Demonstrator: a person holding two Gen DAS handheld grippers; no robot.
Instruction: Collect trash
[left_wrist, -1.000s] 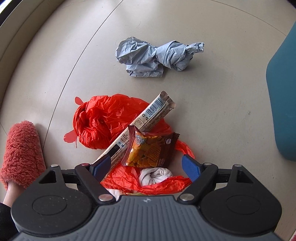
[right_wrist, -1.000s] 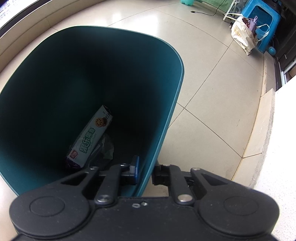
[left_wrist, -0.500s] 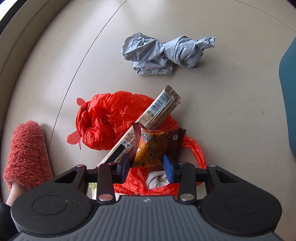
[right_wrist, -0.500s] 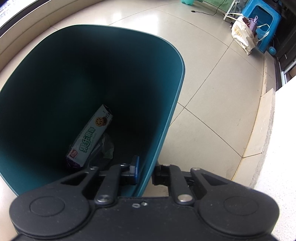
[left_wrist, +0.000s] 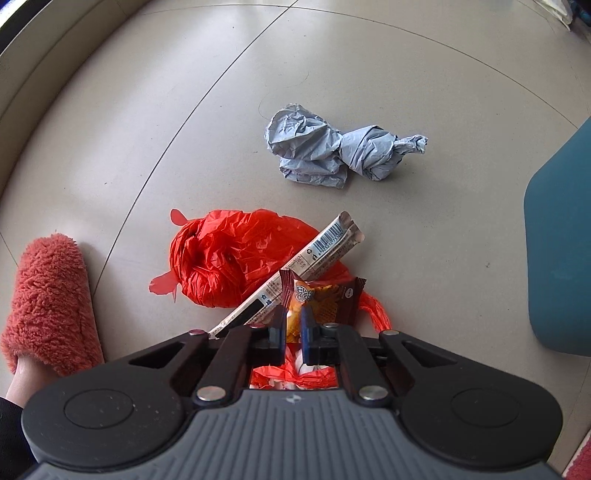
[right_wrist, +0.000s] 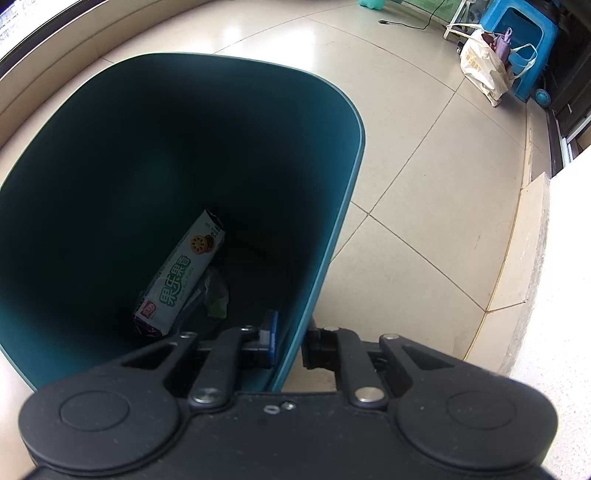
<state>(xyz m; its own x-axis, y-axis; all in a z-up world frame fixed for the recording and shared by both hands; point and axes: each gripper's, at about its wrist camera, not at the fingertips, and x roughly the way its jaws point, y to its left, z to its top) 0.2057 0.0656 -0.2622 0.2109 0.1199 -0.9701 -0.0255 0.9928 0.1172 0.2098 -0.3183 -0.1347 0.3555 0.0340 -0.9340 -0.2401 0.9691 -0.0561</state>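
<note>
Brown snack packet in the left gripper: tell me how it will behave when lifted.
The snack packet is thin film pinched at one edge by the left gripper, so it will likely droop. It looks light. Glossy film may slip.

We see our brown-and-orange snack packet (left_wrist: 325, 301) pinched at its near edge, over a crumpled red bag (left_wrist: 236, 254) and a long barcoded wrapper (left_wrist: 295, 266) lying across it. A wadded grey paper (left_wrist: 332, 153) lies farther off. Our teal bin (right_wrist: 184, 147) holds a biscuit pack (right_wrist: 181, 277).
</note>
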